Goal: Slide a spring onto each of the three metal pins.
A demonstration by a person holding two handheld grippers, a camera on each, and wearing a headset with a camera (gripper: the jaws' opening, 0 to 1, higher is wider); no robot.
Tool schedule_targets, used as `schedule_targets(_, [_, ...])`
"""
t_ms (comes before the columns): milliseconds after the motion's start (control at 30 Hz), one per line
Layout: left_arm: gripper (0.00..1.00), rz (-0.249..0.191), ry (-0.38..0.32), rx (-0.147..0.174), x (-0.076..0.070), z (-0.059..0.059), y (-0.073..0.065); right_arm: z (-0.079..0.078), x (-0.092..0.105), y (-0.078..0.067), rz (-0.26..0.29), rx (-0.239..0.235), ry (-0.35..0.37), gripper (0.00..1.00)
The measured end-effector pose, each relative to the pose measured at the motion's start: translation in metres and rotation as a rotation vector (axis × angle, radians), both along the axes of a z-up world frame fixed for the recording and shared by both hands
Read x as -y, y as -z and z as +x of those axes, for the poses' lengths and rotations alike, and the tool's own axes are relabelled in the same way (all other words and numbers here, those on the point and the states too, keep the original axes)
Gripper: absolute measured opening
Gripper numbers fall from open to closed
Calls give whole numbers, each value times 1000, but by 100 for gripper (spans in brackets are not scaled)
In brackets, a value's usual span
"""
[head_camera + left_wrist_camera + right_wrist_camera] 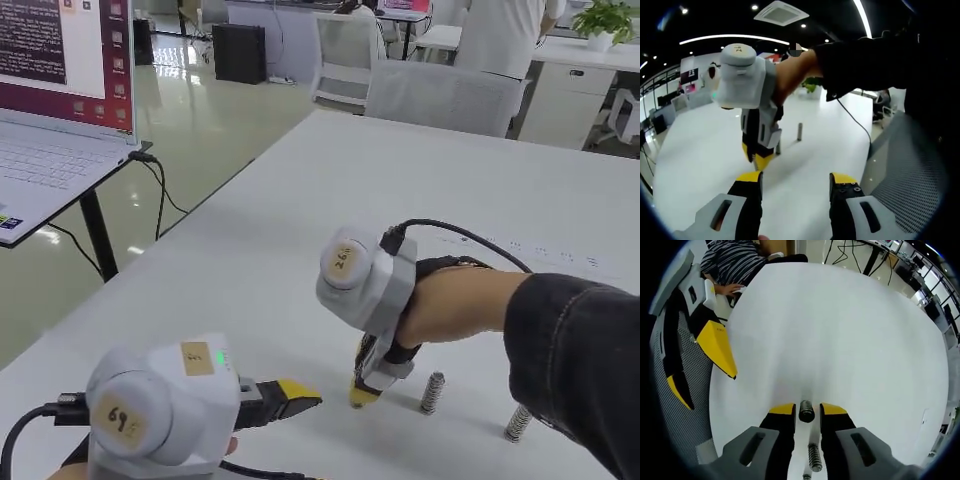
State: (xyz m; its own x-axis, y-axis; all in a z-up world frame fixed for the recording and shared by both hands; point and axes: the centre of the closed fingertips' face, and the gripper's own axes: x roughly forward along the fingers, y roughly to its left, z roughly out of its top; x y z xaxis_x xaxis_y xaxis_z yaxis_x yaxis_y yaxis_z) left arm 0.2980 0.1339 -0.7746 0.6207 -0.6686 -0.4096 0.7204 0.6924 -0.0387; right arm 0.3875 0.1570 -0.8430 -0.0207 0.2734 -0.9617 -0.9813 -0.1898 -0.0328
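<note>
**A:** Right gripper view: the right gripper [807, 409] has its jaws clamped on a spring [806, 413], seen end-on, with the tips pointing down at the white table [840, 330].

**B:** And the pin?

**A:** I can't make it out. In the head view, the nearer standing spring [432, 392] and the farther standing spring [517, 422] stand upright just beside that gripper, so I judge this is number 3 of 3.

**B:** How should it go on?

**A:** Hold the coil plumb with its bore centred over the pin. Lower it straight, and let go only once it seats.

**B:** And the other one?

**A:** The left gripper [796, 177] hovers near, jaws apart and holding nothing. It should stay clear of the 2 standing springs.
</note>
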Motion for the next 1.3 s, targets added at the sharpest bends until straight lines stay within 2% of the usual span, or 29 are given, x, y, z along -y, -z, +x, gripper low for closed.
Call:
schedule_targets(467, [48, 1, 6, 0, 1, -1, 0, 6, 9, -8, 35, 16, 22, 24])
schedule_targets(667, [48, 4, 9, -1, 2, -2, 1, 8, 21, -8, 44, 14, 50, 26])
schedule_targets(1300, [48, 14, 14, -7, 3, -3, 3, 19, 56, -9, 86, 22, 135, 39])
